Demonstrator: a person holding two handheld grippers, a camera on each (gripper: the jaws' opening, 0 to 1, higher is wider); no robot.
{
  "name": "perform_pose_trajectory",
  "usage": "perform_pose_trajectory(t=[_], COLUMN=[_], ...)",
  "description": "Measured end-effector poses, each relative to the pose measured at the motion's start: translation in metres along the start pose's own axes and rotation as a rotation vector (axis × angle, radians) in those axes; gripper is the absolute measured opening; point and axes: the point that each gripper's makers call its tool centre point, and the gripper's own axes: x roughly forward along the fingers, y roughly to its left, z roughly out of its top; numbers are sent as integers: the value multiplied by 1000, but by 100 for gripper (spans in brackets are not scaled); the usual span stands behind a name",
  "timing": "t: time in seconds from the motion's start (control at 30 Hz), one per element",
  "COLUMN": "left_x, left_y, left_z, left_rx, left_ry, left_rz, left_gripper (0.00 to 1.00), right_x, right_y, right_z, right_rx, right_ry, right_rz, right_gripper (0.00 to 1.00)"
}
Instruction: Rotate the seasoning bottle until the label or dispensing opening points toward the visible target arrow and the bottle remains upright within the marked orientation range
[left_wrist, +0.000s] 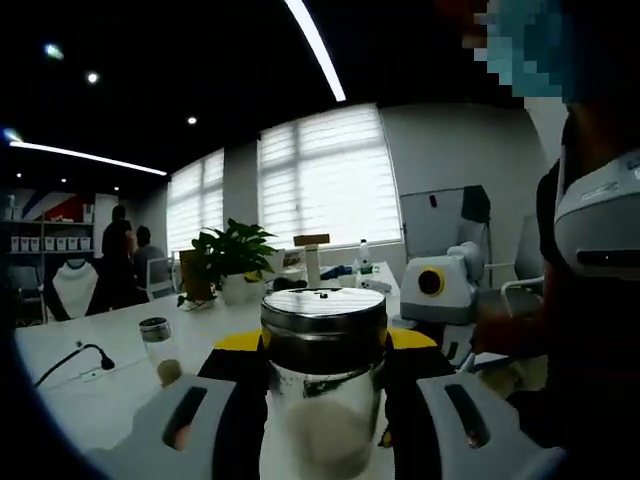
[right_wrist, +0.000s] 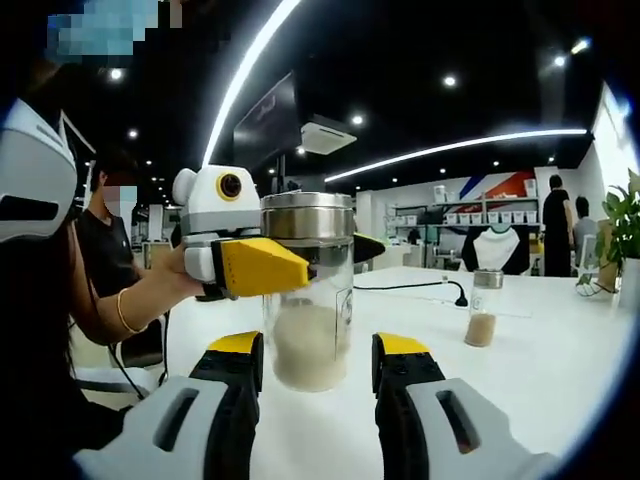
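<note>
We stand in an open office with blinds over tall windows, strip lights overhead and a long white table (right_wrist: 560, 370) before us. In the right gripper view we see the seasoning bottle (right_wrist: 309, 290), a clear glass jar with a steel lid and pale powder in its lower part, upright on the table near its close edge. The left gripper (right_wrist: 262, 265) comes in from the left of that view, its yellow-tipped jaws clamped on the bottle just under the lid, with a person's hand (right_wrist: 185, 275) holding the tool. The right gripper (right_wrist: 315, 362) has its jaws apart, one on each side of the bottle's base; we cannot tell whether they touch the glass. In the left gripper view we see the same bottle (left_wrist: 323, 385) between the left gripper's (left_wrist: 322, 345) own jaws, and the right gripper (left_wrist: 440, 288) beyond it. A smaller shaker jar (right_wrist: 483, 307) stands well apart toward the table's far side, near a black cable (right_wrist: 415, 287). A potted plant (left_wrist: 232, 262) sits at the far edge.
</note>
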Motion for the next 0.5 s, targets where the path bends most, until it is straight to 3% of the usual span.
perform_pose_trajectory(t=[0.17,0.5], left_x=[-1,-1], left_y=[-14,-34], left_z=[0,-4], left_rx=[-37,-67], left_ry=[-10,-8], left_rz=[-101,-218], left_gripper=[46,46], right_x=[4,5], right_y=[8,28], right_z=[6,15], right_rx=[-4,-47], right_ry=[-29,-79], right_rz=[44,130], right_gripper=[42,42])
